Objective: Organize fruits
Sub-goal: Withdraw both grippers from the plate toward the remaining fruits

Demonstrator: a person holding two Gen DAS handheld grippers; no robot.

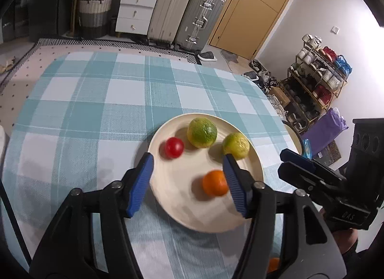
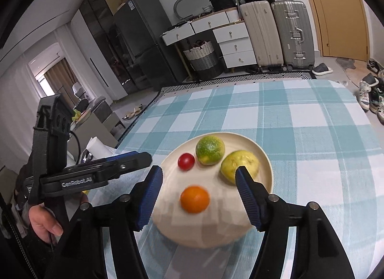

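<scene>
A round cream-coloured ceramic plate (image 1: 168, 180) sits on the counter, which is covered with a teal-and-white checked cloth (image 1: 96, 101). Four fruits lie on the plate, none touching another. A small red round tomato (image 1: 174, 147) rests toward the plate's far left. Just beside it, at the far rim, is a larger round citrus with a mottled green and yellow skin (image 1: 202, 135). To the right of that lies a yellow-green lumpy citrus (image 1: 235, 145), close to the right rim. A small round orange mandarin (image 1: 214, 183) lies nearer the camera, in the middle of the plate.

The left gripper (image 1: 189, 180) hangs above the near part of the plate, its blue-padded jaws spread apart with nothing clamped between them; in its own view the mandarin appears just by the right pad, though contact cannot be judged. The right gripper (image 2: 199, 195) likewise stands with jaws apart and grips nothing, the mandarin (image 2: 195, 199) showing between its pads in its own view. A hand (image 2: 44, 221) holds the left gripper's handle at the lower left of the right wrist view.
</scene>
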